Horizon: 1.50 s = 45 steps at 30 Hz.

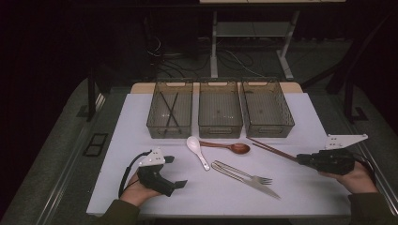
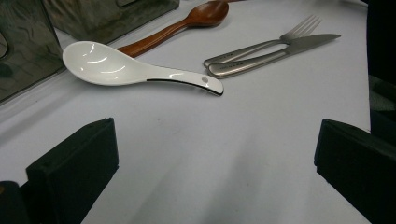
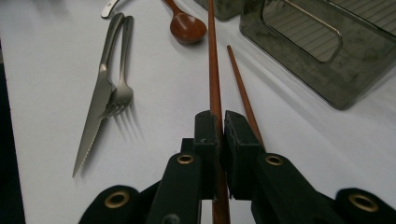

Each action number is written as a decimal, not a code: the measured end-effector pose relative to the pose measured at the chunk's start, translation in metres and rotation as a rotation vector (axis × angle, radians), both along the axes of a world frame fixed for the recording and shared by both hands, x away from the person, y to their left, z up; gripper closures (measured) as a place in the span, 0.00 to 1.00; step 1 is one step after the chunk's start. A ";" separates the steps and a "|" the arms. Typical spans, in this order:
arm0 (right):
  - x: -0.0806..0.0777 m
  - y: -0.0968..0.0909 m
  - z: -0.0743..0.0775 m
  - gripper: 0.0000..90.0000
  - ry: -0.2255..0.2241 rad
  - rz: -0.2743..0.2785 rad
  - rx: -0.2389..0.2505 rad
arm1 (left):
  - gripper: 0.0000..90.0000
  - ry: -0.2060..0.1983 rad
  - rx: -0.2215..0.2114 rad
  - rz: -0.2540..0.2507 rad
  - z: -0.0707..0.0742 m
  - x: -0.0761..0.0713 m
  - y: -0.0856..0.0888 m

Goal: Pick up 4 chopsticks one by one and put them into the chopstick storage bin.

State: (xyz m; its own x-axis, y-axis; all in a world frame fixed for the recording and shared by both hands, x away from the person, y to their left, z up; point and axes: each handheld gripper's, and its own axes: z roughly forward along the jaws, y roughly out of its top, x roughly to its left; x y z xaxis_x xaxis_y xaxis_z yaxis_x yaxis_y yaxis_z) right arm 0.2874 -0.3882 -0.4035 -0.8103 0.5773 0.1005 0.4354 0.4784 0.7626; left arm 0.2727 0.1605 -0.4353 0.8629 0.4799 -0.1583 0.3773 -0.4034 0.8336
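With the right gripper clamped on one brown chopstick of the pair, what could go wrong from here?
1. The right gripper pinches only one brown wooden chopstick; the second brown chopstick lies beside its fingers and may be left behind or knocked.
2. The grip sits near one end, so the long free end may droop or swing and perhaps catch the rim of the right-hand clear plastic bin.

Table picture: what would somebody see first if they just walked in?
Probably the right gripper, shut on one brown chopstick at the table's right side, its twin lying beside it. Next, the shiny white spoon mid-table and three see-through bins lined up behind.
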 end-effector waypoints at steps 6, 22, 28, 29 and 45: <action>0.000 0.010 0.004 0.94 0.001 0.006 0.007 | 0.00 -0.001 0.003 -0.001 0.000 0.000 0.000; 0.002 0.039 0.013 0.94 -0.008 0.009 0.050 | 0.00 -0.002 0.000 0.003 0.000 0.000 0.000; 0.005 0.052 0.015 0.94 -0.017 0.020 0.053 | 0.00 -0.002 0.000 0.002 0.000 0.000 0.000; 0.006 0.054 0.015 0.94 -0.018 0.022 0.053 | 0.00 -0.002 0.000 0.003 0.000 0.000 0.000; 0.014 0.077 0.023 0.94 -0.030 0.020 0.071 | 0.00 -0.003 0.003 0.002 0.000 0.000 0.000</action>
State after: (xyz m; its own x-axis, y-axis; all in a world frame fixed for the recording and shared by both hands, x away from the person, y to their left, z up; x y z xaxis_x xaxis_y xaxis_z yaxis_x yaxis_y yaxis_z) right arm 0.3013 -0.3114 -0.3800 -0.8247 0.5534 0.1165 0.4030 0.4306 0.8076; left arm 0.2729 0.1602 -0.4355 0.8624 0.4822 -0.1538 0.3753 -0.4054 0.8335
